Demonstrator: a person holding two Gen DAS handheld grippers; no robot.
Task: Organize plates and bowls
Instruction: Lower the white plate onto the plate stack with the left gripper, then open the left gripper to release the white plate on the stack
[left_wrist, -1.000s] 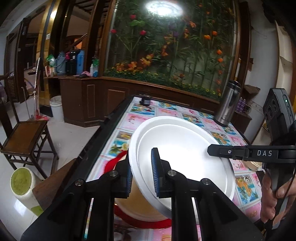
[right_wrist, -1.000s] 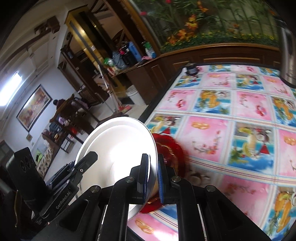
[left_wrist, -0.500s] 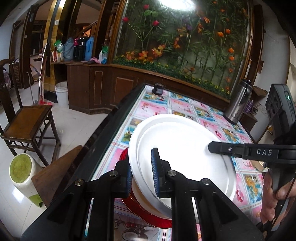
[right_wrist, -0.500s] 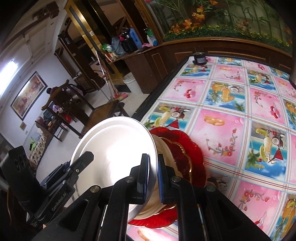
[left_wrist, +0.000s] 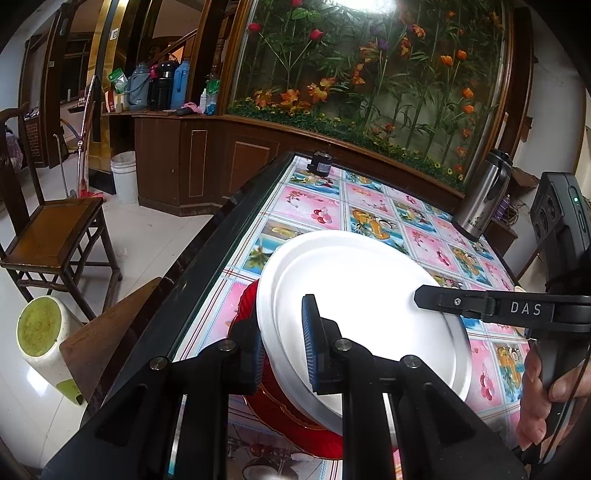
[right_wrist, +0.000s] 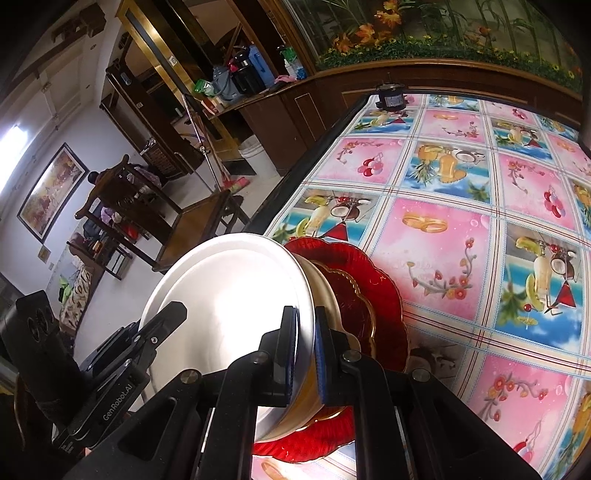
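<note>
A white plate (left_wrist: 369, 302) with a cream underside hangs tilted just over a red scalloped plate (left_wrist: 247, 306) near the table's left edge. My left gripper (left_wrist: 282, 325) is shut on the white plate's near rim. My right gripper is shut on the opposite rim, and its upper finger (left_wrist: 461, 302) lies across the plate's face. In the right wrist view my right gripper (right_wrist: 306, 314) pinches the white plate (right_wrist: 229, 295) edge-on. The red plate (right_wrist: 376, 295) with its gold trim lies flat beneath. One finger (right_wrist: 159, 325) of the left gripper rests on the plate's far side.
The table (right_wrist: 443, 240) has a pink and blue fruit-print cloth and a dark left edge. A steel flask (left_wrist: 480, 199) stands at the far right and a small dark object (left_wrist: 319, 164) at the far end. A wooden chair (left_wrist: 55, 229) and a bucket (left_wrist: 123, 177) stand on the floor to the left.
Both grippers have come down with the white plate. It now sits lower and closer over the red plate. Both grips are unchanged.
</note>
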